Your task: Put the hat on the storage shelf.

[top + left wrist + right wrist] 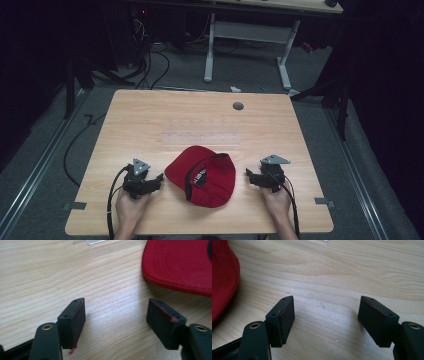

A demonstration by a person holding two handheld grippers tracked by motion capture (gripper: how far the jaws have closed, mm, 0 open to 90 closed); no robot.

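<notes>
Each hand-held gripper, left (159, 178) and right (248, 173), rests gaping, jaws inward.

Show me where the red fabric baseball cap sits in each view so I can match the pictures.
High view: the red fabric baseball cap lies upside down at the near middle of the light wooden table, between both tools.
Left gripper view: upper right corner.
Right gripper view: left edge.
Shared landmark: the table's wood grain.

cap (202, 175): red, black inner band, black patch with white print | table (150, 115): pale wood grain, 1 grey round plug | left gripper (159, 178): black, red smears on pads, grey plate | right gripper (248, 174): black, grey plate
</notes>
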